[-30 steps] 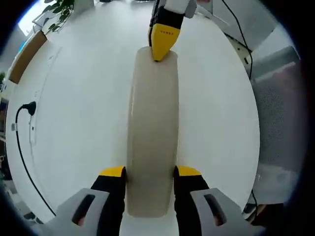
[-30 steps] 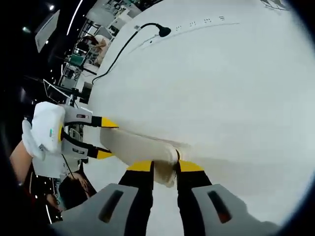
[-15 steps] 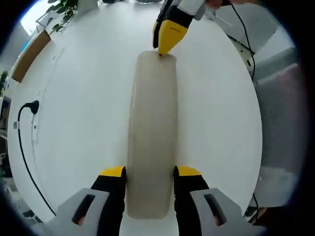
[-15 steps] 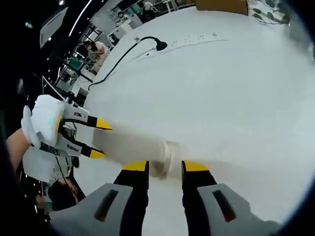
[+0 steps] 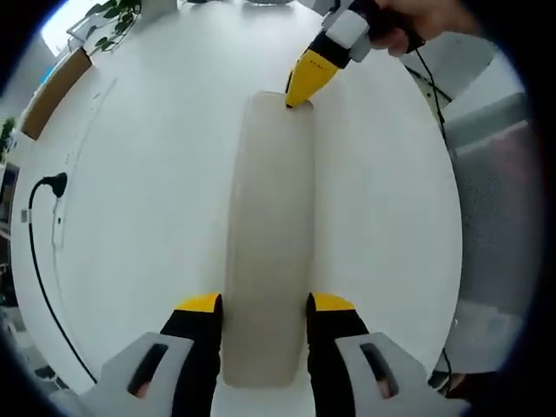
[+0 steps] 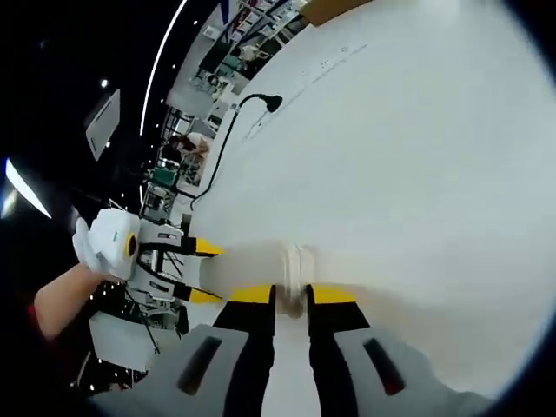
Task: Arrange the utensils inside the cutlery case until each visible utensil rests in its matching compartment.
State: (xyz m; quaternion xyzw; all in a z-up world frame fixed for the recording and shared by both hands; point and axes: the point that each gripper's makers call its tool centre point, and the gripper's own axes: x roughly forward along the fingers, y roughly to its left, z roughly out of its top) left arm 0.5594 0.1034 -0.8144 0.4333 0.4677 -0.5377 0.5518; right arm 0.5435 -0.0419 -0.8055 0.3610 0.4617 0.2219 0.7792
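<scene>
Closed case lying mid-worktop, clamped at the near end by left gripper, far end pinched in right gripper. Best to keep the left steady and pull the cap straight off, no twisting.

Translucent cream cutlery case, white table – black cable

One case on one worktop. Two grippers: left, right. One plug, one plant.
</scene>
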